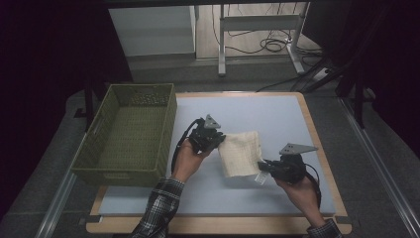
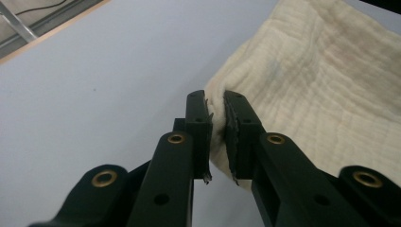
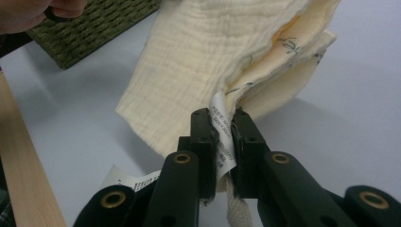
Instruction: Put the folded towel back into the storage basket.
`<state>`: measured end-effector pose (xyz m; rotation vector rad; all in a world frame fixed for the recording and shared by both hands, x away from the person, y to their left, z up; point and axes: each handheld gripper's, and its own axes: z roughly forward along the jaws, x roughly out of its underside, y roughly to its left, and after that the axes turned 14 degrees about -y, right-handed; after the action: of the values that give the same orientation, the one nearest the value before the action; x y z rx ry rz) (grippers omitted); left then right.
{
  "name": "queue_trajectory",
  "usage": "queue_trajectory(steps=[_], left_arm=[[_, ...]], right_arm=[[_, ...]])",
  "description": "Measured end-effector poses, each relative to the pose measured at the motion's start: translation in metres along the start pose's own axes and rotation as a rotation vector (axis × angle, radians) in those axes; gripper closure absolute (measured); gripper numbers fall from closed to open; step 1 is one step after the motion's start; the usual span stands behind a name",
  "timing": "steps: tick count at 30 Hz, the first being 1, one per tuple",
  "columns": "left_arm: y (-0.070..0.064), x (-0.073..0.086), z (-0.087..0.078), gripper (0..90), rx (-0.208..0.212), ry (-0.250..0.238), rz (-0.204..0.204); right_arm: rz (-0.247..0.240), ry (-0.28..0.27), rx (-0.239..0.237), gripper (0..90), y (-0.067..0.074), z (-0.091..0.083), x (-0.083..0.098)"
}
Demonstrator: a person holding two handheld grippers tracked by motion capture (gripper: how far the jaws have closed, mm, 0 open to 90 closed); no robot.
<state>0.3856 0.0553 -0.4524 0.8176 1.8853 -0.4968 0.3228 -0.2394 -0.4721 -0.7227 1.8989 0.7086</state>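
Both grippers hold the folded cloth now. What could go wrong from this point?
1. The right gripper pinches the folded cream cloth near its care label, so the corner might slip out.
2. The left gripper clamps only a thin edge; the fold may open.
3. The cloth could snag the green woven basket rim.

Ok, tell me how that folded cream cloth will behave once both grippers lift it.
The cream cloth is probably floppy: in the right gripper view its layers droop and fan apart at the pinched edge. It likely weighs little, as thin crinkled gauze. It may unfold or slip, since the right gripper pinches its care label with the edge, and the left gripper clamps one edge.
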Motion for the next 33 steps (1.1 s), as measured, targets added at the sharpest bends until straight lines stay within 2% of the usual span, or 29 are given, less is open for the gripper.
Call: queue_trajectory(steps=[6,11,17,28,33], left_arm=[[0.006,-0.006,-0.012,81.0,-0.028,0.011,0.012],[0.011,-0.011,-0.024,80.7,-0.054,0.02,0.024],[0.018,-0.019,-0.04,80.7,-0.088,0.023,0.022],[0.04,-0.026,-0.067,80.6,-0.15,0.032,0.034],[0.052,-0.024,-0.079,80.5,-0.164,0.013,0.031]], right_arm=[[-0.003,-0.01,-0.018,81.4,0.004,0.007,-0.008],[-0.027,-0.015,-0.028,81.3,0.009,0.014,-0.02],[-0.021,-0.017,-0.048,81.3,0.016,0.027,-0.033],[-0.027,-0.016,-0.077,81.2,0.028,0.054,-0.055],[-0.038,-0.016,-0.087,81.1,0.034,0.067,-0.064]])
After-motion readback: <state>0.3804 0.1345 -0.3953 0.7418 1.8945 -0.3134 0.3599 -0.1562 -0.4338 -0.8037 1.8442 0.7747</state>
